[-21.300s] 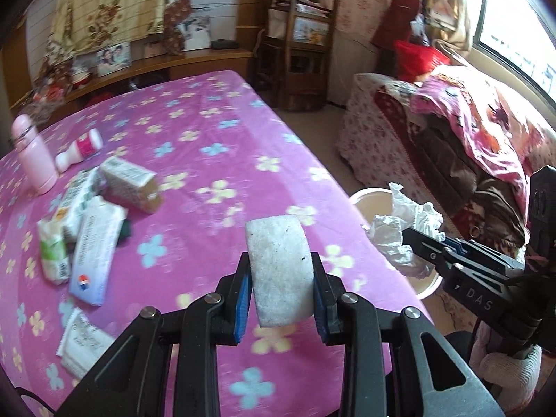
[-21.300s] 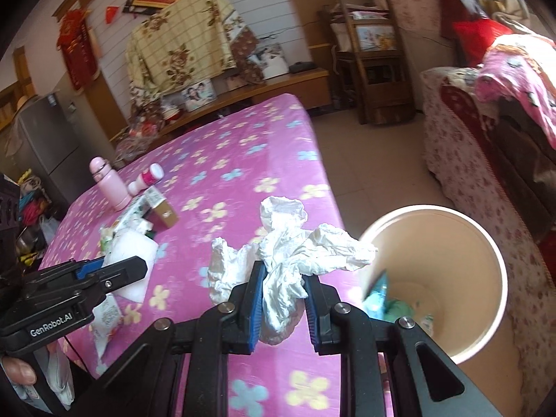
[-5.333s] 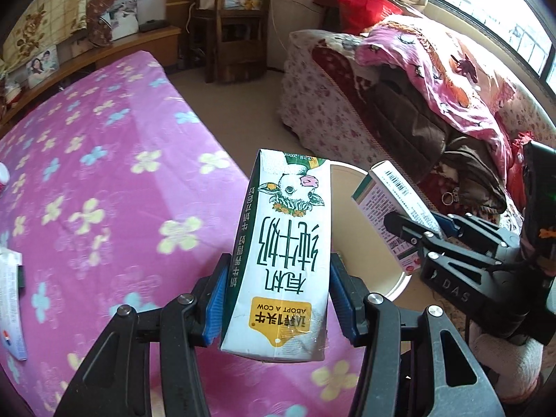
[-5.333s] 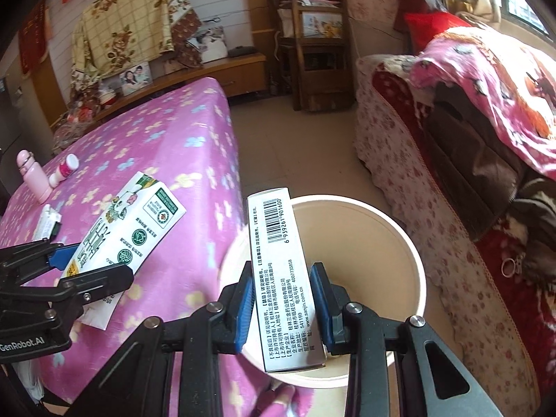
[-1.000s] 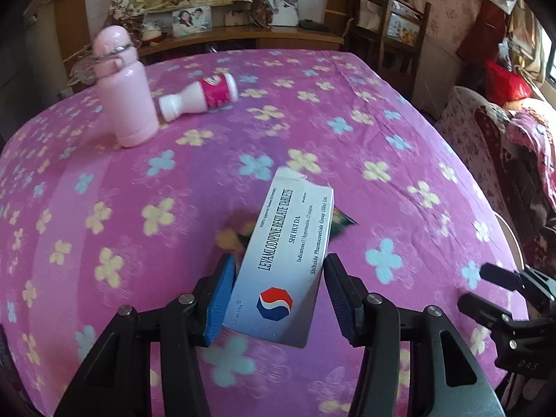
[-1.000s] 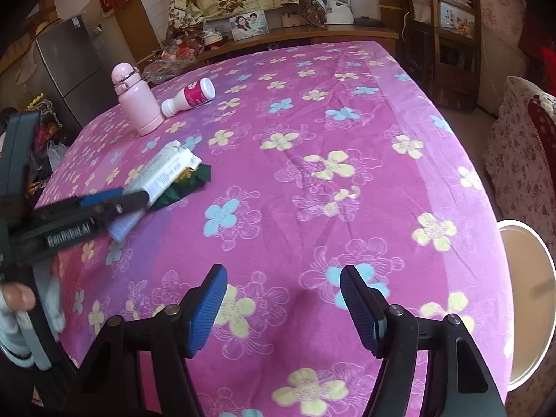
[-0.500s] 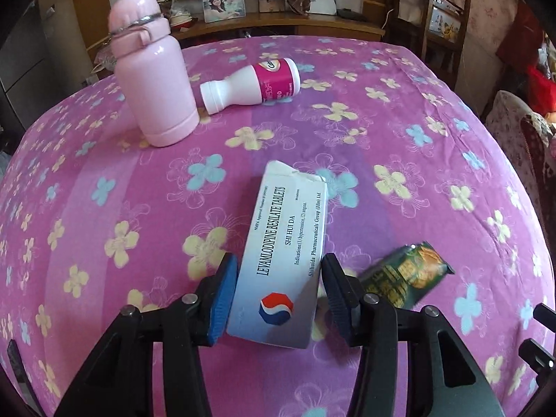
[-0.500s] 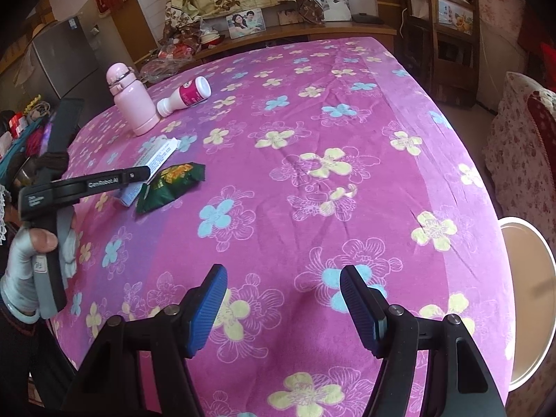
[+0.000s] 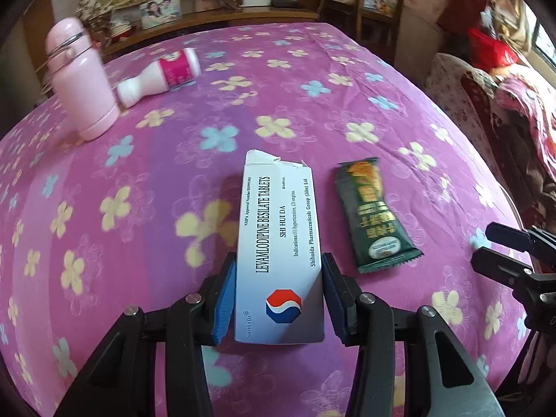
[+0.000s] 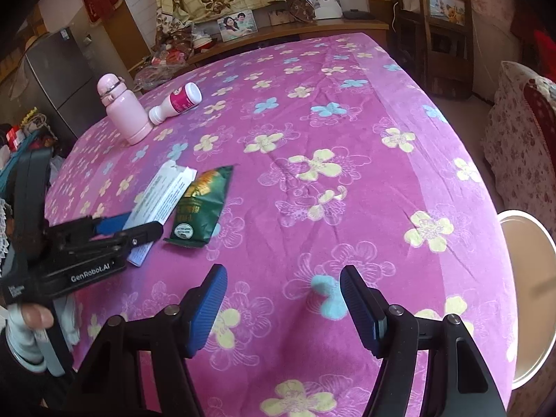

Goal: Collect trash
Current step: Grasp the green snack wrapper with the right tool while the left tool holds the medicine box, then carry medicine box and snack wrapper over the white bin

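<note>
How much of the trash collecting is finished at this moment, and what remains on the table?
Done: cannot be confirmed now; only the rim of the round cream bin shows. In hand: the left gripper has just been closing around the white cardboard tablet box. Left: the dark green foil snack wrapper beside it; the right gripper is open and empty. The pink flask and the white bottle with pink label may stay.

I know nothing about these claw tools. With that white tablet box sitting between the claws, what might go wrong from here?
The left gripper has just been closing on the tablet box, whose far end is torn open; a hard squeeze might crush the thin card, or it could slip on lifting. The green snack wrapper lies right beside it and might get nudged. The bin sits off the table's edge, so the box may drop on the way over.
</note>
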Tool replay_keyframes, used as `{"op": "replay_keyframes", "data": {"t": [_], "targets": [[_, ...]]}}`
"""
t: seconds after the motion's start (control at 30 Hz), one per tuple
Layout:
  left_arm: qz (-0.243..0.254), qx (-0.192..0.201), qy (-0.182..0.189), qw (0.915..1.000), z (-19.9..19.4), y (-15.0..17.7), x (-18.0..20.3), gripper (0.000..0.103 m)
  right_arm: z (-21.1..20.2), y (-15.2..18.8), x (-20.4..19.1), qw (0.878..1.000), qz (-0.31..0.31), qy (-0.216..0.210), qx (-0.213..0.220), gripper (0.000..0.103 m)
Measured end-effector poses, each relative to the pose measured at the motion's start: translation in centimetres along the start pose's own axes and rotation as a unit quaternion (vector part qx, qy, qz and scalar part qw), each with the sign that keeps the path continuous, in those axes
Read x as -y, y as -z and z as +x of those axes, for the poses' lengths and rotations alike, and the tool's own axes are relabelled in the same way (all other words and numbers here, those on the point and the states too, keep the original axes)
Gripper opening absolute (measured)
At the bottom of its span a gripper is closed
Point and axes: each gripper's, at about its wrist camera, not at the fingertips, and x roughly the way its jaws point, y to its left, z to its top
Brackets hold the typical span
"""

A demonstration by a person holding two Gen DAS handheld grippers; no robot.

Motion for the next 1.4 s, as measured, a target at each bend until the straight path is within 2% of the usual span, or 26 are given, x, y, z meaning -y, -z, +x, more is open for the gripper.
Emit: {"op": "replay_keyframes", "data": {"t": [0.13,0.23,0.4,0.5,0.6,0.63,0.7,0.8,1.0,1.07,1.13,1.17,1.2,1.23,1.3,1.4], "targets": [[-0.023,-0.002,-0.024,0.9994,0.1,-0.3,-1.3,0.049,0.5,-0.4,-0.6,1.0,0.004,-0.011,-0.004,0.071],[-0.032,-0.003,-0.033,0.9989,0.5,-0.6,-1.9,0.06,0.9,-0.6,-1.1,1.0,0.005,-0.015,-0.008,0.071],[-0.054,0.001,-0.031,0.998,0.7,-1.2,-2.6,0.065,1.7,-1.6,-2.3,1.0,0.001,-0.022,-0.013,0.072],[-0.069,0.002,-0.032,0.9971,1.0,-1.7,-3.1,0.065,2.4,-2.7,-3.2,1.0,0.002,-0.027,-0.011,0.073],[-0.065,0.001,-0.05,0.9966,1.1,-1.7,-3.4,0.065,3.7,-3.8,-4.1,0.999,0.007,-0.037,-0.019,0.073],[-0.063,0.001,-0.052,0.9967,1.1,-1.7,-3.6,0.063,4.0,-4.1,-4.5,0.999,0.005,-0.037,-0.021,0.073],[-0.06,0.004,-0.053,0.9967,0.7,-1.4,-4.1,0.052,4.7,-4.6,-5.4,0.999,-0.003,-0.035,-0.022,0.073],[-0.07,0.004,-0.053,0.9962,0.4,-1.0,-5.5,0.051,5.9,-5.0,-6.5,0.999,-0.016,-0.029,-0.028,0.073],[-0.075,0.0,-0.048,0.996,0.1,-0.7,-6.2,0.052,7.6,-5.4,-8.2,0.998,-0.051,0.01,-0.025,0.073],[-0.078,-0.002,-0.046,0.9959,0.2,-0.8,-6.1,0.057,7.7,-5.2,-8.4,0.997,-0.065,0.021,-0.019,0.073],[-0.084,0.0,-0.04,0.9957,0.3,-1.0,-6.0,0.061,7.5,-4.7,-8.6,0.996,-0.088,0.035,-0.009,0.064],[-0.083,0.001,-0.044,0.9955,0.4,-1.0,-5.9,0.061,7.4,-4.4,-8.7,0.994,-0.101,0.049,-0.005,0.048],[-0.08,0.003,-0.051,0.9954,0.5,-1.1,-5.7,0.061,7.2,-4.3,-8.5,0.993,-0.107,0.05,-0.001,0.042],[-0.077,0.004,-0.057,0.9954,0.6,-1.0,-5.4,0.061,6.9,-4.2,-8.1,0.994,-0.103,0.039,-0.001,0.039],[-0.07,0.012,-0.061,0.9956,0.4,-0.9,-5.1,0.05,6.3,-4.0,-7.3,0.994,-0.1,0.033,0.0,0.03],[-0.076,0.012,-0.04,0.9962,-0.1,-0.5,-5.0,0.05,4.8,-3.4,-6.5,0.995,-0.1,0.026,0.013,0.028]]}}
